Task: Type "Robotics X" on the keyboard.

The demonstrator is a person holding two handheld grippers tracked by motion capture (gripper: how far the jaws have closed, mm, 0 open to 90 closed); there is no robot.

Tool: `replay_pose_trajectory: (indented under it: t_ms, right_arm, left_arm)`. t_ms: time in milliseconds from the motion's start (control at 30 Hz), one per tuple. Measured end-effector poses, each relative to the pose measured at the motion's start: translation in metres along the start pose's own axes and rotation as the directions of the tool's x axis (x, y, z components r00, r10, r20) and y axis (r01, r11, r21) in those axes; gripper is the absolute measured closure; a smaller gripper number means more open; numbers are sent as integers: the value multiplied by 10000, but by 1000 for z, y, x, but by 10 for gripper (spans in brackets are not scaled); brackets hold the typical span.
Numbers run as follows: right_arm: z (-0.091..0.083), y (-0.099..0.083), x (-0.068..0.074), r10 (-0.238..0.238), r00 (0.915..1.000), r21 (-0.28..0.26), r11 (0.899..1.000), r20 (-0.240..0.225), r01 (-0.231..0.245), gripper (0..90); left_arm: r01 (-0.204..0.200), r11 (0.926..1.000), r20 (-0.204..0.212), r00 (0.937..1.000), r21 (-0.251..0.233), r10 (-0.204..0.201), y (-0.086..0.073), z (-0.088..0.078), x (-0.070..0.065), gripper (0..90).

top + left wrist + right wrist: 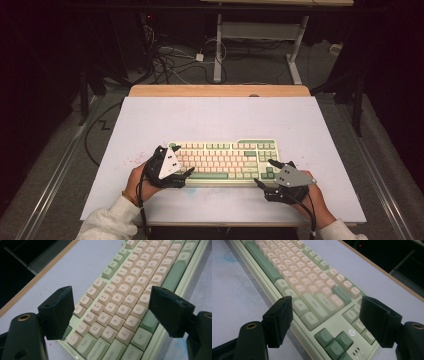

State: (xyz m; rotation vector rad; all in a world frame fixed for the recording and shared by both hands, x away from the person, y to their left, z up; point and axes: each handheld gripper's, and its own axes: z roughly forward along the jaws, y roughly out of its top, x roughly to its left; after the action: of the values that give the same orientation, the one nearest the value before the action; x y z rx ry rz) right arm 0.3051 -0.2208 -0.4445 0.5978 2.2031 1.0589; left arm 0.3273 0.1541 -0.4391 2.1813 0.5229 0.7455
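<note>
A pale green keyboard (225,160) with cream and green keys lies near the front of the white table top (220,117). My left gripper (183,160) hovers at its left end, jaws wide apart. In the left gripper view the gripper (113,312) frames the letter keys of the keyboard (140,267), with nothing pressed between its pads. My right gripper (263,171) sits at the keyboard's right front corner, open too. In the right gripper view the gripper (328,320) stands over the arrow keys and right-hand Ctrl of the keyboard (312,277).
A wooden strip (220,90) borders the table's far edge. Beyond it, cables (170,60) lie on the floor beside another desk's white legs (218,50). Faint pink specks (131,161) mark the top left of the keyboard.
</note>
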Motion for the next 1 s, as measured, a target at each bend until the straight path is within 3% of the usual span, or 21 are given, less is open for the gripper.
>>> replay_pose_trajectory:
  t_ms: [133,300,433,600,767,1000]
  right_arm:
    - [3,1,-1,47,10000,78,10000,-48,-47,278]
    - [6,3,-2,116,9998,175,9998,-157,-113,331]
    - [9,6,-3,137,9997,175,9998,-226,-133,459]
    - [11,11,-4,48,9955,222,9997,-942,-27,684]
    - [17,17,-5,1,9926,443,9990,-1210,53,855]
    - [28,28,-8,5,9906,624,9980,-1365,81,900]
  left_arm:
    - [-87,10000,-115,9999,22,88,-10,-4,-1,201]
    - [171,9998,-266,9995,128,-167,-21,-9,1,201]
    - [388,9991,-457,9982,157,-381,-28,-18,2,177]
    - [741,9971,-584,9956,186,-729,-39,-28,2,177]
    - [905,9954,-593,9943,312,-886,-47,-33,0,177]
    - [1058,9938,-599,9928,337,-1037,-52,-36,-1,177]
